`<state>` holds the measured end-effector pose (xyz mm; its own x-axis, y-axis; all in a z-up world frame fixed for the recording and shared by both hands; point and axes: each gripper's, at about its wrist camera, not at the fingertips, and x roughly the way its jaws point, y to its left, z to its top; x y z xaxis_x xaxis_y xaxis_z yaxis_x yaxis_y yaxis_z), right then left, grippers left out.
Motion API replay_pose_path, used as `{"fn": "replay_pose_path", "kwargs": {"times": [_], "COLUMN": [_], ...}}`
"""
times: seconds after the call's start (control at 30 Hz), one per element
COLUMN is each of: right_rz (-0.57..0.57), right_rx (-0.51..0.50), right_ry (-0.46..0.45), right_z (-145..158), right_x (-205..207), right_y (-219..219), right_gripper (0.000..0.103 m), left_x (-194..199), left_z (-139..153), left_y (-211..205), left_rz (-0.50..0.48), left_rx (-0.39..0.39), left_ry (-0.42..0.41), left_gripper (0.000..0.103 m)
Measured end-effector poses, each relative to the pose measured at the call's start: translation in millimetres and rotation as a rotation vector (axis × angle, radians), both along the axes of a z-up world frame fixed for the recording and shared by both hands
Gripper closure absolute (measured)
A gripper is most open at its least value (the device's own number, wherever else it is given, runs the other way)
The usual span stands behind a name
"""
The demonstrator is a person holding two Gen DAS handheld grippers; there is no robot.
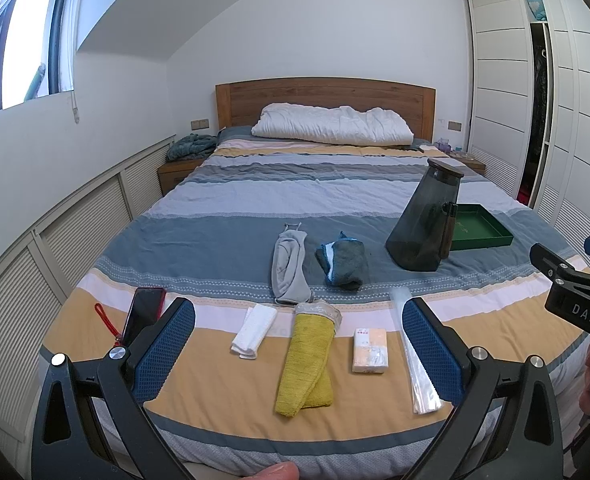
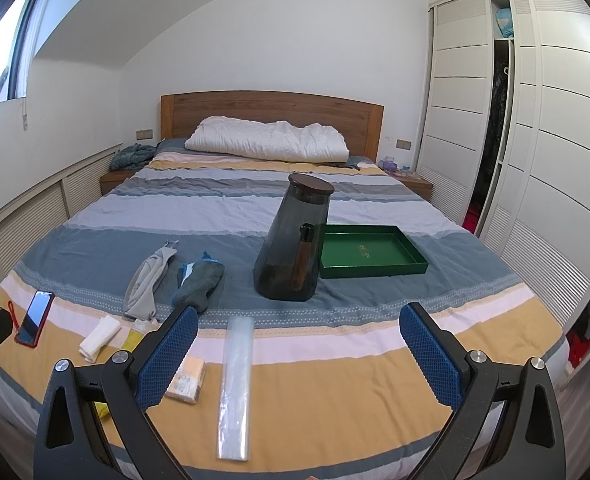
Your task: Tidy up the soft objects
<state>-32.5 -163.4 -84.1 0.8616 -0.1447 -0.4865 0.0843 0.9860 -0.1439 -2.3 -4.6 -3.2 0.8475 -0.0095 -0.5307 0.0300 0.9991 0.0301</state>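
Bedroom w/ striped bed (image 1: 255, 196), wood headboard (image 1: 327, 98), white wardrobe (image 2: 535, 128) to its side. Soft items lie near dark jug (image 1: 427, 220): grey cloth (image 1: 289, 264), teal towel (image 1: 343, 264), yellow towel (image 1: 307, 360), white cloth (image 1: 253, 330). Left gripper (image 1: 299, 354) & right gripper (image 2: 297, 354) both spread, holding nothing.

yellow towel (image 1: 305, 354) rolled | white cloth (image 1: 254, 331) folded | grey-blue cloth (image 1: 343, 264) bunched
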Motion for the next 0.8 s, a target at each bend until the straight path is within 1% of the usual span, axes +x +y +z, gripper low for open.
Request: {"fn": "replay_pose_path", "kwargs": {"times": [0.37,0.6,0.8], "right_rz": [0.007,0.021,0.035], "right_rx": [-0.008,-0.021,-0.031], "right_ry": [0.010,0.030,0.059], "right_z": [-0.2,-5.0,-13.4], "right_x": [2.6,15.5,35.6], "right_y": [2.4,9.9,16.5], "right_gripper": [0.000,0.000,0.000], "left_x": [4.6,17.0,35.3], "left_z": [-2.5,-10.0,-18.9], "left_y": [0.8,4.3,6.2], "left_rz": [0.000,0.008,0.013], "left_rx": [0.001,-0.005,-0.005], "left_ry": [0.011,0.038,0.065], "left_gripper": [0.001,0.001,0.001]}}
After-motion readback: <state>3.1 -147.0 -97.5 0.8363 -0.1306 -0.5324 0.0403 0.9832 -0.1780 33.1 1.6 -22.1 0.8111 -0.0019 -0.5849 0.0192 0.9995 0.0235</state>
